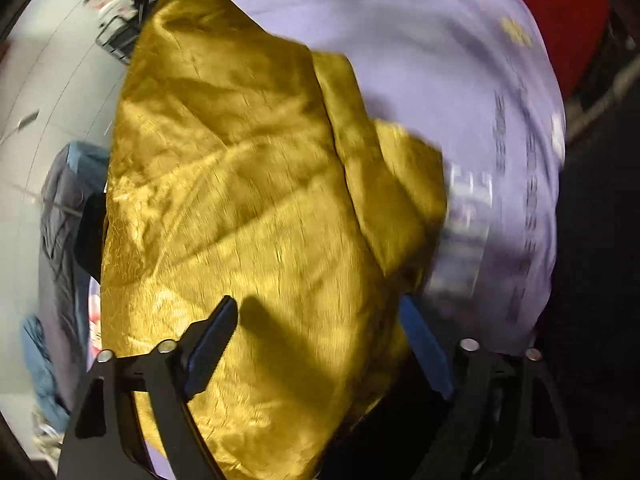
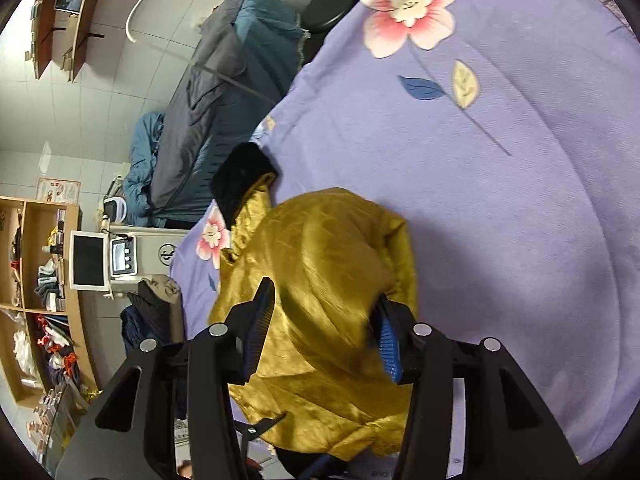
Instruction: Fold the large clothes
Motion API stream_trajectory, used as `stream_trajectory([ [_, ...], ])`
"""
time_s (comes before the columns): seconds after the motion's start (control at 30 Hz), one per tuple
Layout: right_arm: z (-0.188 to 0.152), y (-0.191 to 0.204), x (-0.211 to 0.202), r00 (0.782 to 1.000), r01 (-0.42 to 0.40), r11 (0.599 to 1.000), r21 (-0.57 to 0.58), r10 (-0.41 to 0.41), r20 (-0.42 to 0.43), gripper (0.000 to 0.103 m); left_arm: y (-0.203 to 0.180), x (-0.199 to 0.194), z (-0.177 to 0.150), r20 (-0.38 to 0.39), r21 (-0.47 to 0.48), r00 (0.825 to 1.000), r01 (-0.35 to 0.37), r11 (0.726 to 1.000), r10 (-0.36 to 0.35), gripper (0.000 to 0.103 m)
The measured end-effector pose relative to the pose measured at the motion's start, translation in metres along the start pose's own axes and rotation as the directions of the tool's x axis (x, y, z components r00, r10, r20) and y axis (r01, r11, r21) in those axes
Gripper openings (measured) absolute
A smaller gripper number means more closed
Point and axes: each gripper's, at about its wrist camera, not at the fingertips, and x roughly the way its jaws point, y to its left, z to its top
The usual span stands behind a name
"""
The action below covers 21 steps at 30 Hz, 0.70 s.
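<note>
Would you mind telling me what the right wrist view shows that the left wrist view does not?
Only the right wrist view shows the wooden shelves, a white device with a screen, the garment's black collar and the sheet's pink flower. Only the left wrist view shows a red surface beyond the bed. Both show the gold garment on the purple bedsheet, between the open fingers of the left gripper or right gripper.

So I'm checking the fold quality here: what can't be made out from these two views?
- Left wrist: gold garment motion-blurred; bedsheet print smeared.
- Right wrist: garment's near edge is hidden behind the right gripper.
- Both: garment fills the open jaws; any grip on it is unclear.
- Left gripper partly covered by cloth.
</note>
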Motion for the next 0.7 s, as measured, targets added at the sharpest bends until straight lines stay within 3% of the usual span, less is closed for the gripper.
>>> stream_trajectory([
  [0.1,-0.003,-0.012,-0.007,0.999,0.033,0.999,-0.003,-0.033,0.009,0.052,-0.006,0.012,-0.01,-0.033,0.069,0.997,-0.067,0.995,0.069,0.06],
  [0.17,-0.005,-0.017,-0.008,0.998,0.055,0.998,-0.014,-0.055,0.006,0.052,0.0,0.027,-0.008,-0.076,0.046,0.988,-0.131,0.99,0.134,0.027],
  [0.23,-0.007,-0.017,-0.008,0.996,0.093,0.994,-0.051,-0.093,0.008,0.052,0.021,0.029,-0.002,-0.085,-0.077,0.989,-0.129,0.989,0.122,0.012],
  [0.33,-0.014,-0.005,-0.011,0.976,0.217,0.954,-0.208,-0.211,0.05,0.053,0.063,0.009,0.005,-0.025,-0.296,0.995,-0.096,0.95,0.093,0.008],
  [0.37,-0.017,0.0,-0.012,0.965,0.264,0.925,-0.272,-0.252,0.077,0.06,0.076,0.001,0.004,-0.005,-0.345,0.995,-0.099,0.933,0.103,0.007],
  [0.4,-0.021,0.005,-0.013,0.952,0.307,0.891,-0.334,-0.288,0.109,0.074,0.098,-0.01,0.0,0.018,-0.427,0.993,-0.097,0.899,0.116,0.007],
  [0.43,-0.025,0.007,-0.014,0.94,0.341,0.859,-0.381,-0.31,0.141,0.077,0.115,-0.015,-0.003,0.029,-0.489,0.993,-0.089,0.868,0.118,0.006],
  [0.47,-0.029,0.01,-0.016,0.929,0.369,0.825,-0.428,-0.327,0.172,0.077,0.137,-0.023,-0.012,0.044,-0.568,0.992,-0.071,0.82,0.117,0.006],
  [0.5,-0.033,0.012,-0.016,0.92,0.391,0.79,-0.472,-0.339,0.196,0.077,0.167,-0.032,-0.027,0.066,-0.675,0.991,-0.04,0.737,0.114,0.006],
  [0.53,-0.037,0.015,-0.016,0.91,0.414,0.745,-0.523,-0.353,0.218,0.077,0.184,-0.036,-0.035,0.079,-0.731,0.99,-0.019,0.682,0.112,0.006],
  [0.6,-0.048,0.017,-0.01,0.887,0.456,0.648,-0.61,-0.388,0.25,0.077,0.224,-0.05,-0.067,0.102,-0.843,0.986,0.014,0.538,0.135,0.006],
  [0.63,-0.055,0.018,-0.001,0.872,0.474,0.577,-0.665,-0.414,0.262,0.077,0.235,-0.054,-0.078,0.099,-0.867,0.983,0.011,0.497,0.152,0.006],
  [0.7,-0.066,0.02,0.015,0.862,0.475,0.495,-0.728,-0.429,0.271,0.077,0.253,-0.06,-0.093,0.088,-0.898,0.98,0.002,0.44,0.176,0.006],
])
